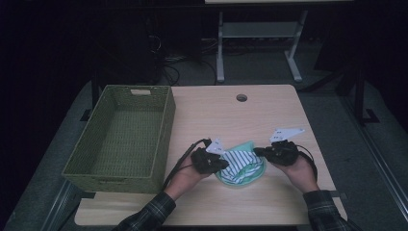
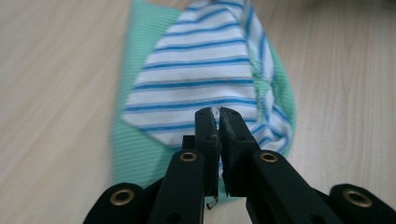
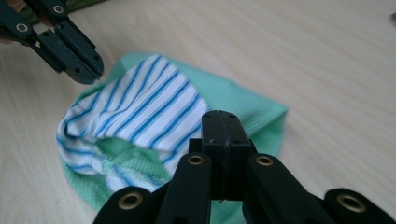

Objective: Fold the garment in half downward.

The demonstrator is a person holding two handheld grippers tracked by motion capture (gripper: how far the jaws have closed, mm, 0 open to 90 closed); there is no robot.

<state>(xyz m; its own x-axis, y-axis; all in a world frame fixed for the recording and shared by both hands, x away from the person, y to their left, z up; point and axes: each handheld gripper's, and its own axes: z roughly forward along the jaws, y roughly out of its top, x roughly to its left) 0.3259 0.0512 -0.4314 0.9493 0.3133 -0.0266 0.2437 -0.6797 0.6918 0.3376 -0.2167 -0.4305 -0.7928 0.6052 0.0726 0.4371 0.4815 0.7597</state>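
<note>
We clamp both tools on the striped cloth (image 2: 201, 79): left tool (image 2: 218, 114) and right tool (image 3: 223, 122), jaws together.

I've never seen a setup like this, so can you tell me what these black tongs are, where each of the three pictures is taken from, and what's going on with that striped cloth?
A person sits at a wooden table holding a hand-operated gripper in each hand. The big picture looks down from above; the other two come from small cameras riding on each gripper, looking along its black jaws. The left gripper is shut on the edge of a small garment, white with blue stripes and mint green; a sliver of white fabric shows between its jaws. The right gripper is shut at the garment's opposite side, though its jaws hide whether it pinches cloth. A green woven basket stands empty at the left.
</note>
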